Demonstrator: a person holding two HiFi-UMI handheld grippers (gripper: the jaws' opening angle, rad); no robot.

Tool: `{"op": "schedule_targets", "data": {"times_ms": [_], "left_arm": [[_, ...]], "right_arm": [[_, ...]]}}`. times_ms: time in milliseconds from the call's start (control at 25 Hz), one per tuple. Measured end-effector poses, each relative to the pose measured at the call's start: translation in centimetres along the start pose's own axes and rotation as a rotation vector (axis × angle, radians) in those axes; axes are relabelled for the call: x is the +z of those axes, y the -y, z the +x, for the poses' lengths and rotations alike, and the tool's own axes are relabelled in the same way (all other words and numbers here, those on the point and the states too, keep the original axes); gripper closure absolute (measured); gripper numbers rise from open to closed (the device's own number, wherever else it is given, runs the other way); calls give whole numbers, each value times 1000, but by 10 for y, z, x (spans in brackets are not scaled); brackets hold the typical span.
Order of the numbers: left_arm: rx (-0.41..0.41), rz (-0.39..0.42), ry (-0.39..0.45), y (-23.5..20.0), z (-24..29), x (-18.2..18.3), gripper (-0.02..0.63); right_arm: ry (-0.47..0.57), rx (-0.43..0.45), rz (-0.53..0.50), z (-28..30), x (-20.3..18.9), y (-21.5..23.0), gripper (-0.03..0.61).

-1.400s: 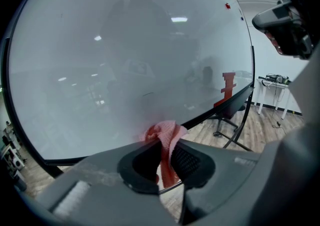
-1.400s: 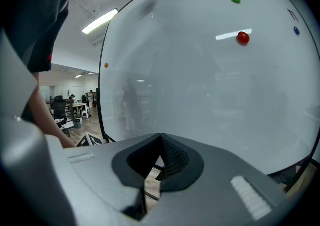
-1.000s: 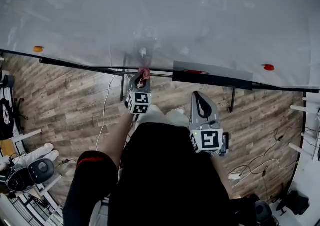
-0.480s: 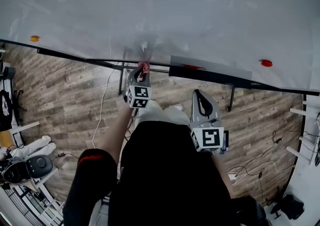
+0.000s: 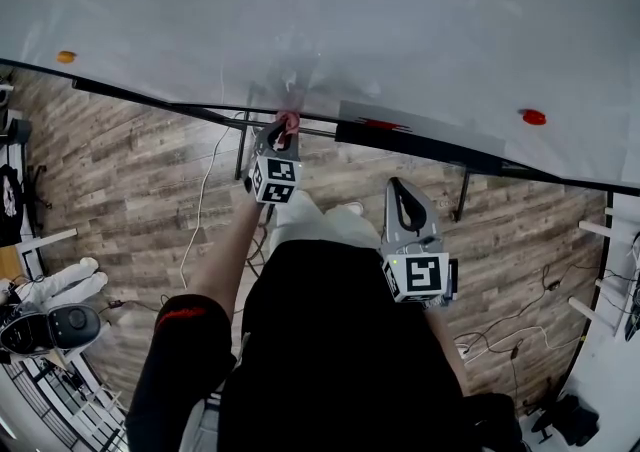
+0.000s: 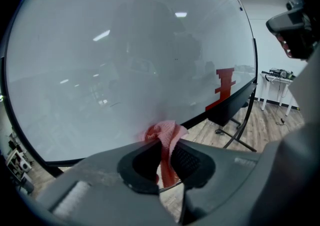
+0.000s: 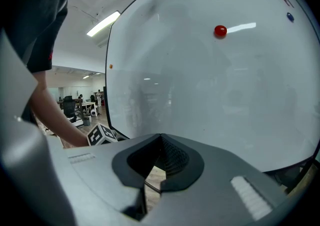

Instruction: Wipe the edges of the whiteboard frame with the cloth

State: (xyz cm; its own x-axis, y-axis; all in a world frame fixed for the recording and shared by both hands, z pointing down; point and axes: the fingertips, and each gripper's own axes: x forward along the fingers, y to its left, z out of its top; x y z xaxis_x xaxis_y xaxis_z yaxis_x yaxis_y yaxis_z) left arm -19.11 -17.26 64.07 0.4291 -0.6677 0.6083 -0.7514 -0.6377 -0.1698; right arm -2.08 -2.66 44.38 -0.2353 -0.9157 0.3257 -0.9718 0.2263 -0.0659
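Edging forward, my left claw [image 5: 285, 134] pinches the soft, floppy pink cloth [image 6: 165, 132] mid-bunch against the whiteboard's black bottom frame [image 6: 198, 118], right claw [image 7: 159, 157] closed, empty.

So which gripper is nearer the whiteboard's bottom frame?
Left. The left gripper, shut on the cloth, holds it right at the frame. The right gripper is shut and empty, back from the board near the person's waist.
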Motion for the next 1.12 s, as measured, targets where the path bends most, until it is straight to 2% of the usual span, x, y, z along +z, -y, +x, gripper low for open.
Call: {"op": "schedule_targets", "data": {"times_ms": [600,1120], "left_arm": [[-35,21,-13,20,4,7,566],[-147,92,-20,38,5,13,566]], "right_arm": [[6,11,-6,-10,-5,9,577],[22,-28,8,-6,0,3,577]]}}
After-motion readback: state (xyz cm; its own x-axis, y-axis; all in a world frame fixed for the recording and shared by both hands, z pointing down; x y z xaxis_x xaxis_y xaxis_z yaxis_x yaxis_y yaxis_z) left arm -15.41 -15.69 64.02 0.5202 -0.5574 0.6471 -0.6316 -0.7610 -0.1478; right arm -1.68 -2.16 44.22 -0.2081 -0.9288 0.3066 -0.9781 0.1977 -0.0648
